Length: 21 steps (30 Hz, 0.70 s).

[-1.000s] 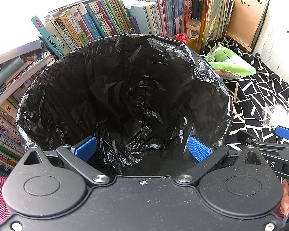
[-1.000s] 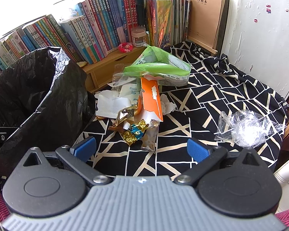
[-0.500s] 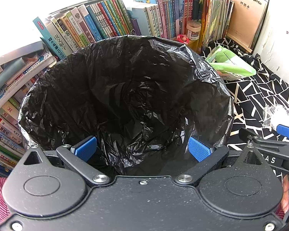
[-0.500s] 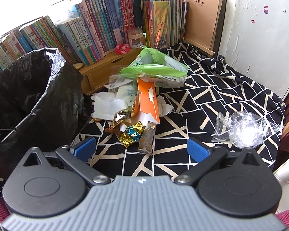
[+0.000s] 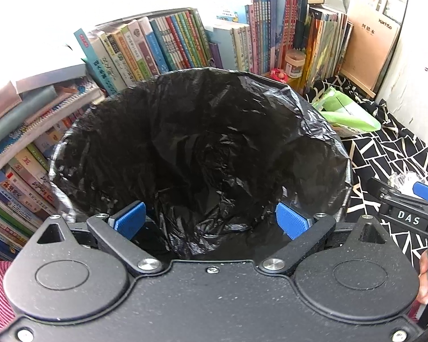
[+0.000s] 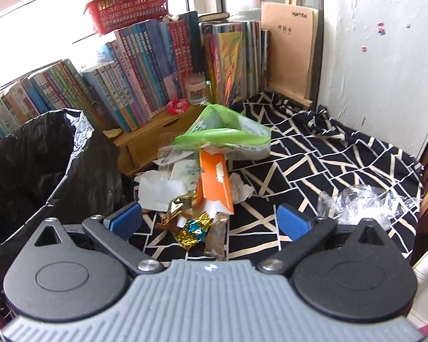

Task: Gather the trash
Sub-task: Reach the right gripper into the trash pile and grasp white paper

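A heap of trash lies on a bench covered with a black cloth (image 6: 328,154) crossed by cream lines. In the heap: one green plastic bag (image 6: 228,135) at the back, one torn orange carton (image 6: 215,183) leaning against it, one white crumpled paper (image 6: 159,192) to its left, and two foil wrappers, one gold (image 6: 181,203), one gold and blue (image 6: 195,229), nearest the camera. Well apart to the right lies one clear crumpled plastic wrapper (image 6: 362,199). Left of the heap stands one bin lined with a black trash bag (image 5: 191,148), mouth wide open, books (image 6: 134,85) shelved behind it.

The left hand-held gripper (image 5: 211,219) hangs over the bag's near rim, its jaws closing with only loose liner between them, not pressed. The right hand-held gripper (image 6: 209,219) is released, jaws wide, just short of the foil wrappers, holding nothing
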Tool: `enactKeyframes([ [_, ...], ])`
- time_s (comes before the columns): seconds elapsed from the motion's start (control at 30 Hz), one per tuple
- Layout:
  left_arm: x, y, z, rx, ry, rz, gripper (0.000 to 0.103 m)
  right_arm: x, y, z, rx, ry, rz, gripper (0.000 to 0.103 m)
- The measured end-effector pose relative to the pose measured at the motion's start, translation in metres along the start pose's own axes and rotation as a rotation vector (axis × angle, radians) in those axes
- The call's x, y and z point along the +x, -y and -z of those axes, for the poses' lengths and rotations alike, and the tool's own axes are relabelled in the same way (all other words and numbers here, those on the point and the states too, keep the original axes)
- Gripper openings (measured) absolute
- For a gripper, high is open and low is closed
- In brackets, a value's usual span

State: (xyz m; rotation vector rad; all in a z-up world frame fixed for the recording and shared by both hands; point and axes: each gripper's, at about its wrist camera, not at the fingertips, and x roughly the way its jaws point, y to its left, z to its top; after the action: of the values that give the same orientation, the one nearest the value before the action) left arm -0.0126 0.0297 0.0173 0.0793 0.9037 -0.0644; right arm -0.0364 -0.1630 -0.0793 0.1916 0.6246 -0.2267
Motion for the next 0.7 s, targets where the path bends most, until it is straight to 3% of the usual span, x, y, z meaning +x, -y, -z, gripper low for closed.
enactKeyframes([
  [0.23,-0.009,-0.030,-0.014,-0.011,0.056,-0.017,0.098,-0.012,0.007,-0.020,0.023,0.097,0.024,0.103],
  [0.47,-0.010,-0.054,-0.031,-0.003,0.091,-0.034,0.098,-0.008,0.009,-0.048,-0.008,0.119,0.047,0.103],
  [0.7,0.002,-0.062,-0.016,-0.039,0.032,-0.055,0.098,0.028,0.011,-0.054,0.042,0.118,0.026,0.103],
])
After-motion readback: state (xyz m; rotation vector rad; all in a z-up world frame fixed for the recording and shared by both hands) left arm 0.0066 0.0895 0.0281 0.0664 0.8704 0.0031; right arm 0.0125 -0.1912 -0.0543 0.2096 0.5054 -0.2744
